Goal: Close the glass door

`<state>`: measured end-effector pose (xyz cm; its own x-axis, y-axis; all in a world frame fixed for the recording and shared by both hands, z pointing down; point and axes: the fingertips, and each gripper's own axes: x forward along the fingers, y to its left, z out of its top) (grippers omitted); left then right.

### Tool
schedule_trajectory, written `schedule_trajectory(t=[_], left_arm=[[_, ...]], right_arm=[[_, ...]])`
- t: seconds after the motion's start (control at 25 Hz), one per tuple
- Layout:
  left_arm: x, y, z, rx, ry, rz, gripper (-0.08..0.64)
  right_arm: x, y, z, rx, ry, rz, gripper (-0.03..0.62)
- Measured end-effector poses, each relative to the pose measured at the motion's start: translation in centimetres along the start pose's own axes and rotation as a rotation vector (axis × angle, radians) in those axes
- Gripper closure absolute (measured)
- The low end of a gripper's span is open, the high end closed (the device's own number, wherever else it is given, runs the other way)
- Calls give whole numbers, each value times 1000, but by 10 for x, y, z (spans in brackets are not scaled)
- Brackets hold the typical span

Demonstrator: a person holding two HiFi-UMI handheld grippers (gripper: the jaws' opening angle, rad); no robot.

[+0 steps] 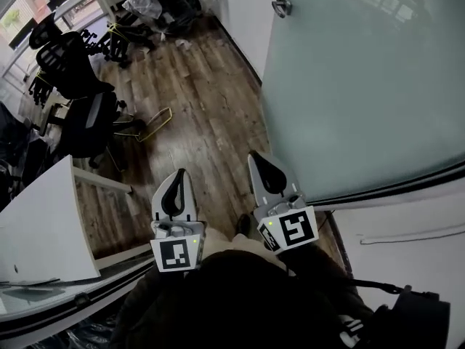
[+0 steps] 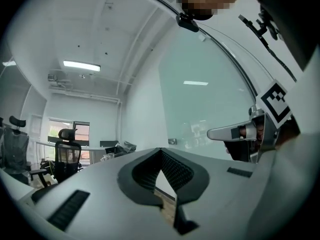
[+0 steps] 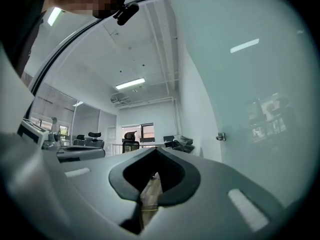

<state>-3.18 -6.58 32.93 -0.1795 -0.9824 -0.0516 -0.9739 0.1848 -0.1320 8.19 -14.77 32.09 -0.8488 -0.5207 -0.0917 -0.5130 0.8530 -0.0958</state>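
The frosted glass door [image 1: 363, 86] fills the right side of the head view, with a small metal knob [image 1: 282, 4] near its far edge. It stands as a pale green pane in the left gripper view [image 2: 205, 114] and in the right gripper view [image 3: 250, 109], where the knob [image 3: 219, 137] shows far ahead. My left gripper [image 1: 176, 177] and right gripper [image 1: 263, 162] are held close to my body over the wood floor, both shut and empty. The right one sits just left of the door's near edge, not touching it. Left gripper [image 2: 160, 151] and right gripper [image 3: 155, 151] jaws meet.
A white desk [image 1: 40, 224] stands close on the left. Black office chairs [image 1: 80, 100] and a yellow wire frame [image 1: 154, 122] sit further out on the wood floor [image 1: 211, 137]. Bags [image 1: 145, 4] lie at the far wall. A dark floor rail [image 1: 392, 187] runs under the door.
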Motion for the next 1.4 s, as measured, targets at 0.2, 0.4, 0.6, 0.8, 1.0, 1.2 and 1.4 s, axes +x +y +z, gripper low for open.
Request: schedule_trajectory(t=[0.2,0.4,0.6,0.8,1.0,1.2,1.4], left_arm=[[92,25,-14,-9,15,7,563],[206,71,-32,-33,-14,13,563],[326,134,-59,-17,-4,-21,563],[430,163,-74,-36,31,-107,563],[506,164,-77,-56,38,-191,563],[577,142,-78,-54,31,-281,563],[661,107,-82,0,12,-345,563]], right_arm=[[74,-59,-12,-1,21,-23,591],[179,-111,-35,-4,46,-32,591],[308,-156,-46,-1,39,-50,591],[400,-200,-40,-30,74,-80,591],[447,-250,-22,-47,71,-160,591],[471,-299,-19,-55,66,-220,591],[499,-366,-22,-61,39,-225,591]])
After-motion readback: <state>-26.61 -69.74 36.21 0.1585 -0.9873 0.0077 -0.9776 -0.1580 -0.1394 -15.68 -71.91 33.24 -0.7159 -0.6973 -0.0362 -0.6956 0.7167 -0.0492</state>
